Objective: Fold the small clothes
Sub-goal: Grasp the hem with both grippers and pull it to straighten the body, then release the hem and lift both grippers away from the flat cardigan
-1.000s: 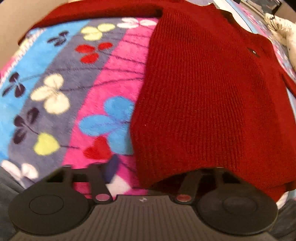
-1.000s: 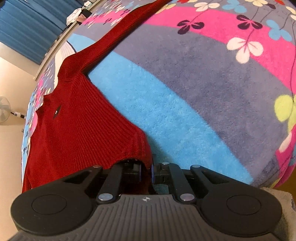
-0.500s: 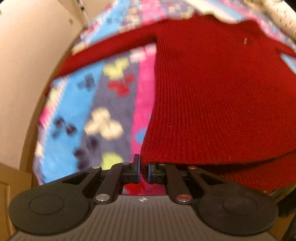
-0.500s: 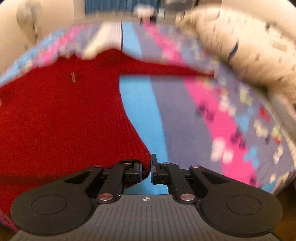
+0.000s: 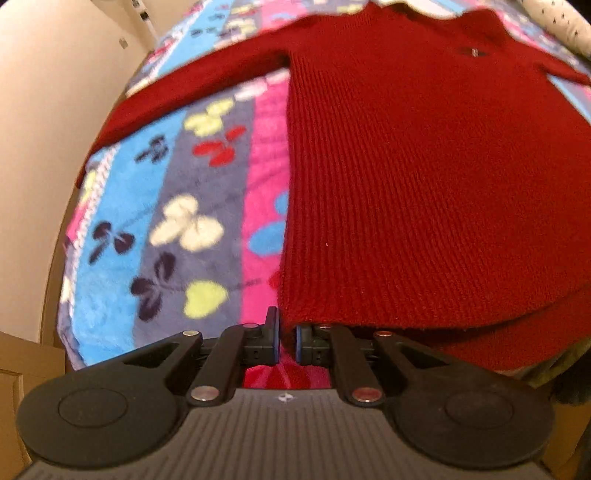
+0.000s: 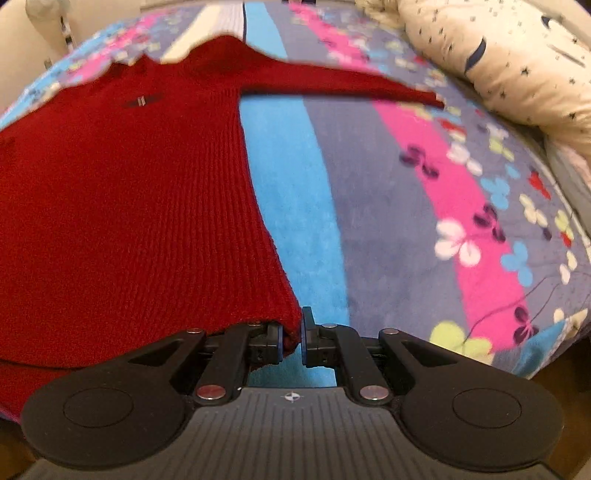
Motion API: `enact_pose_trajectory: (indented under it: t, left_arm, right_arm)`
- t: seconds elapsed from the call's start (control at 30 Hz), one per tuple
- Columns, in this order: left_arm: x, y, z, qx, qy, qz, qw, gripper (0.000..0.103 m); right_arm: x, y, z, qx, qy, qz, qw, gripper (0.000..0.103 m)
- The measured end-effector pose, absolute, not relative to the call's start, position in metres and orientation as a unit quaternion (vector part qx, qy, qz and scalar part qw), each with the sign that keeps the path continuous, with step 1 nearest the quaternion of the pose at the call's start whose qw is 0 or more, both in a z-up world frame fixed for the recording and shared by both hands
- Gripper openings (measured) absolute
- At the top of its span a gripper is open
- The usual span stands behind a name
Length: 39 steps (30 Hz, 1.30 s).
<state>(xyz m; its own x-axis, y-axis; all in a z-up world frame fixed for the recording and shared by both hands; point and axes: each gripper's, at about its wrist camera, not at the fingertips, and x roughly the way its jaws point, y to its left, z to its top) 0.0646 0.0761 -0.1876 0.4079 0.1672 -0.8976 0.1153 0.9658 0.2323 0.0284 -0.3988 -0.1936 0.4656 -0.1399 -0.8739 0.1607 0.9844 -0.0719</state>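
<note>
A red knit sweater lies spread front-up on a flowered blanket, sleeves stretched out to both sides. In the left wrist view the sweater [image 5: 424,184] fills the right half, and my left gripper [image 5: 286,339] pinches the bottom-left hem corner; its jaws are opening slightly with the cloth still between the pads. In the right wrist view the sweater [image 6: 129,203] fills the left half, and my right gripper [image 6: 292,339] is shut on the bottom-right hem corner. Both corners hang a little above the blanket.
The striped blue, grey and pink blanket [image 5: 207,184] covers the bed [image 6: 388,203]. A cream star-print pillow [image 6: 498,62] lies at the far right. A beige wall [image 5: 44,110] runs close along the bed's left side. A fan [image 6: 40,7] stands at the back left.
The left gripper went from wide open around the hem to closed on its corner. Both grippers rolled and lifted the hem corners slightly off the blanket.
</note>
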Motion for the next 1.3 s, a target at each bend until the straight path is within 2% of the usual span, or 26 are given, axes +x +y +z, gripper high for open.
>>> enact_pose_trajectory:
  t: [0.03,0.07,0.1,0.13,0.2,0.23,0.27,0.3,0.4,0.53,0.57,0.6,0.67,0.8,1.3]
  left_arm:
    - [0.063,0.075,-0.188,0.131,0.547,0.014,0.827,0.017]
    - [0.061,0.076,-0.186,0.132,0.546,0.010,0.827,0.030]
    - [0.057,0.078,-0.182,0.136,0.549,0.010,0.825,0.051]
    - [0.052,0.082,-0.177,0.140,0.550,0.012,0.823,0.059]
    - [0.035,0.095,-0.160,0.134,0.532,0.008,0.836,0.086]
    - [0.028,0.101,-0.152,0.129,0.521,0.009,0.844,0.089]
    - [0.023,0.106,-0.145,0.121,0.511,0.007,0.851,0.090]
    - [0.022,0.110,-0.138,0.112,0.506,0.008,0.855,0.090]
    - [0.038,0.111,-0.128,0.072,0.495,0.019,0.865,0.091]
    - [0.066,0.087,-0.117,0.027,0.495,0.023,0.868,0.091]
    - [0.068,0.079,-0.112,0.016,0.495,0.014,0.869,0.094]
    - [0.070,0.068,-0.106,0.007,0.497,0.004,0.868,0.102]
    - [0.066,0.048,-0.095,0.002,0.497,0.003,0.867,0.103]
    - [0.046,0.011,-0.074,0.019,0.488,-0.010,0.872,0.103]
    - [-0.006,0.001,-0.047,0.028,0.472,-0.009,0.881,0.103]
  right_arm:
    - [0.029,-0.399,-0.196,0.013,0.518,-0.091,0.850,0.009]
    - [0.027,-0.399,-0.194,0.017,0.520,-0.095,0.849,0.009]
    - [0.024,-0.400,-0.189,0.021,0.522,-0.094,0.848,0.011]
    - [0.020,-0.400,-0.183,0.020,0.529,-0.090,0.844,0.015]
    - [0.009,-0.401,-0.171,0.002,0.536,-0.104,0.838,0.027]
    - [0.003,-0.402,-0.166,-0.008,0.537,-0.114,0.836,0.033]
    - [-0.002,-0.403,-0.159,-0.016,0.538,-0.126,0.833,0.045]
    - [-0.005,-0.403,-0.151,-0.019,0.531,-0.134,0.836,0.051]
    - [0.002,-0.399,-0.133,0.014,0.495,-0.113,0.862,0.057]
    - [0.023,-0.374,-0.113,0.066,0.457,-0.094,0.882,0.057]
    - [0.023,-0.361,-0.105,0.070,0.444,-0.081,0.889,0.057]
    - [0.021,-0.349,-0.097,0.069,0.433,-0.070,0.896,0.061]
    - [0.013,-0.319,-0.085,0.053,0.418,-0.038,0.906,0.072]
    - [-0.014,-0.268,-0.066,0.008,0.390,0.003,0.921,0.080]
    - [-0.066,-0.210,-0.047,-0.029,0.368,0.011,0.929,0.083]
